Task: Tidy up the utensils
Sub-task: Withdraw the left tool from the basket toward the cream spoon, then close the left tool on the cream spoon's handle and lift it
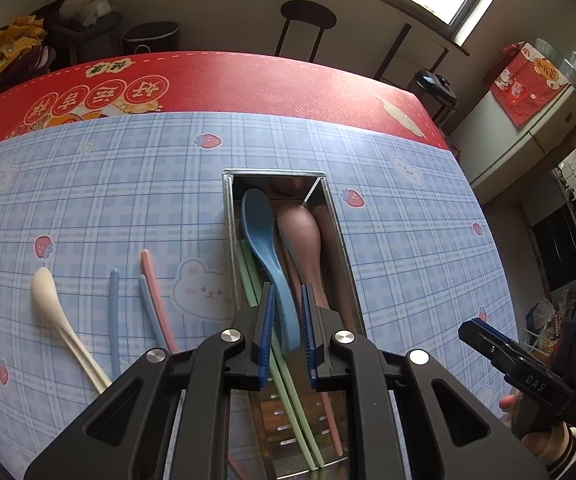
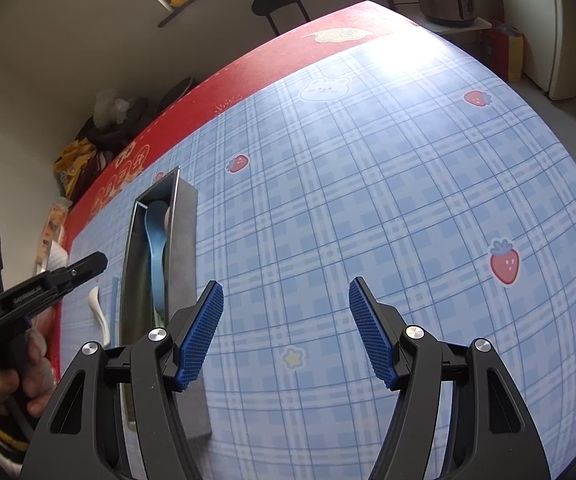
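Note:
A steel utensil tray (image 1: 337, 236) stands on the blue plaid mat. In it lie a pink spoon (image 1: 301, 236), green chopsticks (image 1: 288, 396) and a pink chopstick (image 1: 333, 428). My left gripper (image 1: 288, 300) is shut on the handle of a blue spoon (image 1: 264, 236), whose bowl lies inside the tray. Left of the tray on the mat lie a cream spoon (image 1: 54, 312), two blue chopsticks (image 1: 114, 320) and a pink chopstick (image 1: 156, 296). My right gripper (image 2: 286, 296) is open and empty above the mat, right of the tray (image 2: 182, 256); the blue spoon (image 2: 156, 252) shows in it.
The mat lies on a red tablecloth (image 1: 248, 80). A black stool (image 1: 307, 20) stands past the table's far edge. Bags and a bin (image 1: 150, 38) sit at the back left. A red box (image 1: 527, 80) sits on a counter at the right.

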Demonstrator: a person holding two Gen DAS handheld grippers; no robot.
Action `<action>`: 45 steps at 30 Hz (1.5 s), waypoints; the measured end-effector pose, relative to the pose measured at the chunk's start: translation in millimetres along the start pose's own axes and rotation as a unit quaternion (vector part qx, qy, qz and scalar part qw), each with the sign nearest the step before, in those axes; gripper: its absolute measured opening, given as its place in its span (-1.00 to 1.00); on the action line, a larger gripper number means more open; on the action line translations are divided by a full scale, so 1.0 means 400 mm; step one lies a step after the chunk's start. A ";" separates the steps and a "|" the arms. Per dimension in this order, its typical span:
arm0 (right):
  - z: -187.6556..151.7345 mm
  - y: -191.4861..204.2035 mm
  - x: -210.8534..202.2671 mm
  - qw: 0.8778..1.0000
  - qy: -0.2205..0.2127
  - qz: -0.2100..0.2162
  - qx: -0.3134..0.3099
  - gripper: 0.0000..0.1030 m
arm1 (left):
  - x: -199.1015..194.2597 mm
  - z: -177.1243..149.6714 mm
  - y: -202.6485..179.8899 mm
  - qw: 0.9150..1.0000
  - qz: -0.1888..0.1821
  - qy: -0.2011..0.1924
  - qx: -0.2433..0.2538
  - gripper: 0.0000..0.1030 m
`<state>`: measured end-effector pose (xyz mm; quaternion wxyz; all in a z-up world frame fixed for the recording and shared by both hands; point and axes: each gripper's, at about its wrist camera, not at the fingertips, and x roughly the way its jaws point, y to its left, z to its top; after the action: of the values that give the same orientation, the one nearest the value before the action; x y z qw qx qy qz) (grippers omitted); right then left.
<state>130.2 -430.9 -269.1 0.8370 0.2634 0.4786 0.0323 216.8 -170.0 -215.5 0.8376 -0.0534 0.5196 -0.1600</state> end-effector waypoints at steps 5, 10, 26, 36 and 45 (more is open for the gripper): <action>-0.018 0.067 0.004 1.000 0.002 0.009 -0.015 0.23 | -0.067 -0.049 0.084 1.000 0.006 -0.009 -0.025 -0.73; -0.044 0.139 0.011 0.999 0.007 0.015 -0.034 0.23 | -0.120 -0.102 0.185 0.998 0.018 -0.015 -0.056 -0.72; -0.124 0.277 0.055 0.997 0.032 0.012 -0.068 0.23 | -0.125 -0.189 0.417 0.987 0.041 -0.002 -0.153 -0.55; -0.127 0.226 0.033 0.998 0.027 -0.011 -0.050 0.23 | -0.034 -0.158 0.414 0.987 0.072 0.009 -0.145 -0.45; -0.124 0.195 0.027 0.999 0.024 -0.017 -0.035 0.23 | 0.019 -0.116 0.404 0.981 0.136 0.011 -0.137 -0.44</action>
<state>110.9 -340.3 -260.9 0.8343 0.2250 0.5017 0.0409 213.1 -16.6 -284.4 0.8306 -0.0947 0.5480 0.0278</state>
